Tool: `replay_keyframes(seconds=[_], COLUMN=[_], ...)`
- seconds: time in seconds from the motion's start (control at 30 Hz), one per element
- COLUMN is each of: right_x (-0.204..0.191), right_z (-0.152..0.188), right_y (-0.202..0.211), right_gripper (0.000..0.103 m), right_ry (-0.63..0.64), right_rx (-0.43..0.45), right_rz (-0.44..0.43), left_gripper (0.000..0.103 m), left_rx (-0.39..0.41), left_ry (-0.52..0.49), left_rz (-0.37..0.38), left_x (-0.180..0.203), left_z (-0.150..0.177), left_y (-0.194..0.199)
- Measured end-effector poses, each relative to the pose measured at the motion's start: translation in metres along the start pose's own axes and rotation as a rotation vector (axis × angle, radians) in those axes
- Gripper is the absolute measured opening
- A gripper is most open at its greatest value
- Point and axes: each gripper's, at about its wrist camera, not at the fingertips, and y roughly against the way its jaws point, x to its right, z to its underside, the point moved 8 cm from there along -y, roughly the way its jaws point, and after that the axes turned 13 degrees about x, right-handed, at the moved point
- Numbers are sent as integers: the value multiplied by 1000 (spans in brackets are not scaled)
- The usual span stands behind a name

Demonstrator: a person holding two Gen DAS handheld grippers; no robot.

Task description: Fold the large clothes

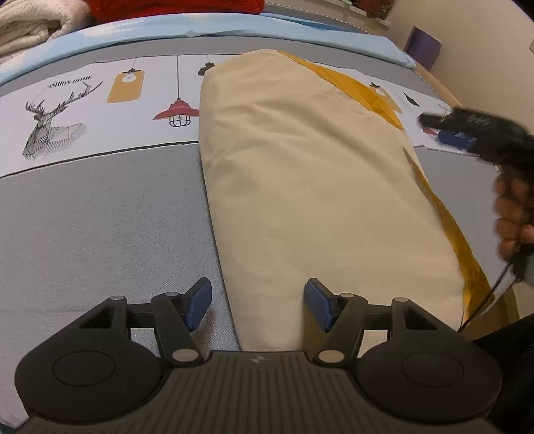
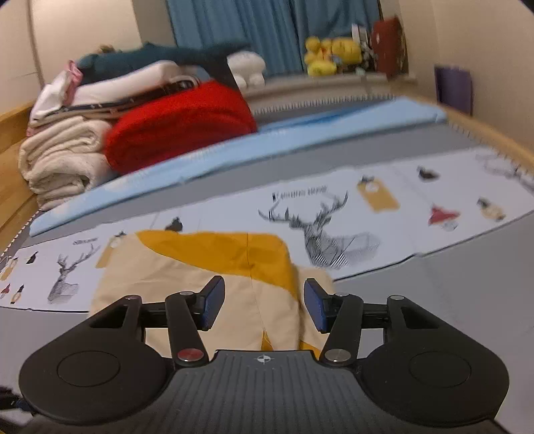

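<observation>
Lying on the bedsheet [image 1: 100, 217]: 1 folded cream-and-mustard garment [image 1: 317, 187]. Sitting beyond it: 1 red bundle [image 2: 180, 123], 1 cream blanket roll [image 2: 63, 157]. Hovering above: 2 grippers, left gripper [image 1: 257, 303], right gripper [image 2: 263, 303].

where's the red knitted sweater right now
In the right wrist view the folded red knitted sweater sits upper left on the light blue sheet, against the cream blanket pile.

My bed fills both views, its grey sheet [image 1: 100, 217] printed with a white band of deer and lamps. A wooden bed frame [image 2: 13, 133] edges the left of the right-wrist view. Blue curtains [image 2: 267, 30] hang top centre between cream walls [image 2: 484, 40], above a sill.
</observation>
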Motion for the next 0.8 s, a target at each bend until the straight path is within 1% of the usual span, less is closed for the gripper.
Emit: replay_keyframes(seconds=[0.07, 0.1, 0.2, 0.23, 0.3, 0.37, 0.43, 0.47, 0.5, 0.53, 0.57, 0.63, 0.7, 0.73, 0.8], right_x=[2, 4, 6, 9, 18, 27, 28, 25, 19, 15, 15, 31, 49, 52, 50], right_z=[13, 18, 15, 17, 26, 28, 26, 24, 20, 15, 11, 9, 19, 24, 27], right_y=[-19, -31, -55, -63, -81, -92, -98, -100, -99, -96, -95, -95, -99, -100, -100], right_gripper=[54, 54, 56, 56, 56, 54, 30, 9, 4, 2, 1, 0, 0, 0, 2], right_ry=[-45, -65, -114, -129, -193, -276, -363, -371, -337, -293, -279, -292, -267, -241, -224], right_rx=[-39, -73, -66, -81, -136, -150, -156, -156, -141, -114, -92, -77, -114, -133, -147], right_rz=[6, 20, 20, 31, 48, 57, 13, -5, -18, -21, -16, 64, 181, 214, 213], left_gripper=[71, 71, 71, 71, 71, 70, 70, 70, 70, 70, 71, 72, 72, 73, 73], left_rx=[6, 12, 27, 28, 25, 20, 10, 5, 0, -2, -1, 1, 5, 6, -1], left_ry=[13, 20, 38, 49, 69, 72, 56, 47, 39, 35, 34, 33, 2, -25, -54], left_rz=[-3, -3, -9, -11, -11, -12, -16, -18, -18, -16, -13, 13, 24, 19, 18], left_x=[-1, -2, -3, -3, -3, 1, 6, 8, 11, 13, 15, 22, 30, 32, 32], left_z=[-3, -5, -13, -15, -17, -18, -19, -18, -18, -18, -18, -17, -15, -14, -10], left_y=[-3, -4, -8, -9, -13, -16, -19, -21, -23, -24, -26, -26, -24, -23, -24])
